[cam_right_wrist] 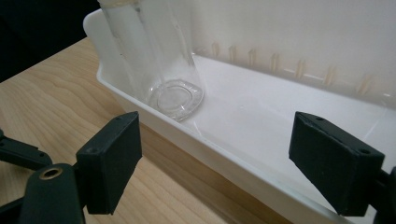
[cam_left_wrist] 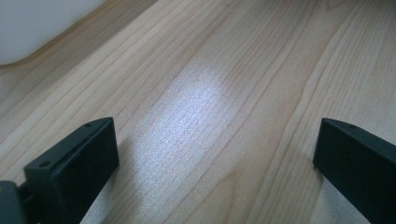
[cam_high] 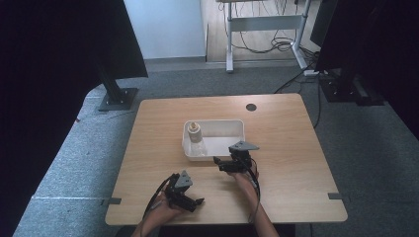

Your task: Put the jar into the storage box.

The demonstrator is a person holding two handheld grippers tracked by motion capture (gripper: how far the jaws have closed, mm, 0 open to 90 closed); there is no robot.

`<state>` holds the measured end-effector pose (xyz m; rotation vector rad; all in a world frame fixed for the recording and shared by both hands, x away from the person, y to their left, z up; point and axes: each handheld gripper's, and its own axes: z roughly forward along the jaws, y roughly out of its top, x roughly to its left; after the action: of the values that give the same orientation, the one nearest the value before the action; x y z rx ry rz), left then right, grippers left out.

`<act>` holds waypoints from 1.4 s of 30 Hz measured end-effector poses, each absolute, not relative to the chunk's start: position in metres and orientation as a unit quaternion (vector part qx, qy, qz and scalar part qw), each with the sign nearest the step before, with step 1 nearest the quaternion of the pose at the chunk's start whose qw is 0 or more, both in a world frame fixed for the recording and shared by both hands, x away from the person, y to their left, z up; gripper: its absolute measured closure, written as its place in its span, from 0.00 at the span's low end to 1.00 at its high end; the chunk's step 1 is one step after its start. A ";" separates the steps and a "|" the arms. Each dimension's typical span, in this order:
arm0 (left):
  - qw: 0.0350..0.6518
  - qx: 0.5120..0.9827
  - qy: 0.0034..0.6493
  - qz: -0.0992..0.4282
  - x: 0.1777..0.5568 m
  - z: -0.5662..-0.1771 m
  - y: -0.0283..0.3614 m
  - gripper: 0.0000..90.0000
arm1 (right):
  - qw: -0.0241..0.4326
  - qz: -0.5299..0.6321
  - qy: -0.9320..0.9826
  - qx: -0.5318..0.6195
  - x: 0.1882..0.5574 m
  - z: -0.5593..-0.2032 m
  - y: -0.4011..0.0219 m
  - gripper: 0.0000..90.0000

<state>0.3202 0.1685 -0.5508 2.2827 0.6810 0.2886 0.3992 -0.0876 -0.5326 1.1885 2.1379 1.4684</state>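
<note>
A white tub point(cam_high: 232, 129) sat in the middle of the wooden counter point(cam_high: 286, 173). A clear bottle point(cam_high: 194, 138) with a tan cap stood inside it, at its left end, close to the wall. In the right gripper view the bottle's point(cam_right_wrist: 159, 60) see-through bottom rested on the tub's point(cam_right_wrist: 261, 121) white floor, and its top was cut off by the edge of the picture.

The right tongs point(cam_high: 223, 164) were near the tub's front wall, pointing to the left along it. Their jaws stood wide apart with nothing between them. In the right gripper view the front wall lay between the tongs point(cam_right_wrist: 215, 158) and the bottle.

The left tongs point(cam_high: 193, 203) lay low over the counter near its front edge, well apart from the tub. Their jaws were wide open too, with bare wood point(cam_left_wrist: 210, 116) between them. A white corner point(cam_left_wrist: 32, 28) showed at the top left of the left gripper view, blurry and hard to make out.

A small dark round spot point(cam_high: 251, 107) sat near the far edge of the counter.
</note>
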 end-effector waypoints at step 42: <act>0.363 0.887 0.264 0.112 0.320 -0.551 0.169 0.00 | 0.202 0.487 0.758 0.383 0.362 -0.508 -0.127 0.16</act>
<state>0.3201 0.1686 -0.5508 2.2824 0.6784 0.2886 0.3623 -0.1271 -0.5080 1.0691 2.1177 1.3602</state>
